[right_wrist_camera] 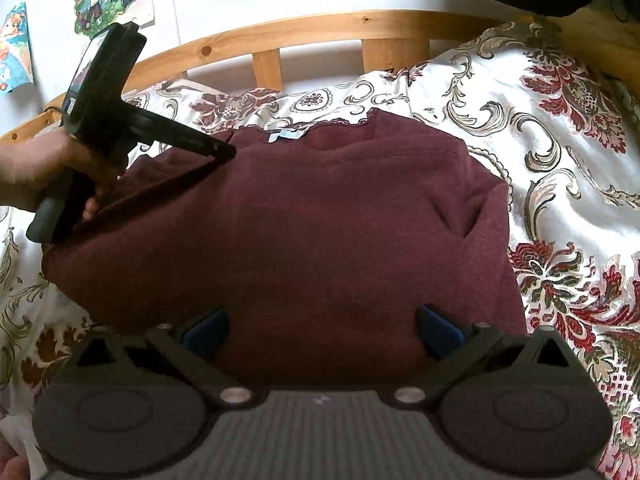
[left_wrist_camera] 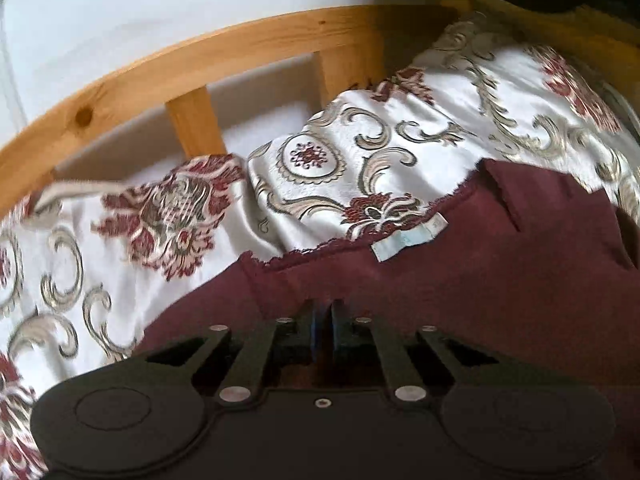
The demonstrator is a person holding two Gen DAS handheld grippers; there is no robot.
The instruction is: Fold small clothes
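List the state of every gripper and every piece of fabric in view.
Left gripper: shut on the maroon knit top, pulling its left edge up.
Right gripper: open, fingers spread above the top's lower part.
Maroon knit top: partly folded, lace neckline and pale label away from the camera.
Floral satin bedspread: rumpled, under the top.

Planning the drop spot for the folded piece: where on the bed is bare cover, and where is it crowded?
Bare bedspread lies right of the maroon top, out to the bed's edge, and in a narrow strip between its neckline and the wooden headboard. The left is crowded: the left gripper pinches the top's shoulder there. The right gripper hovers open over the hem.
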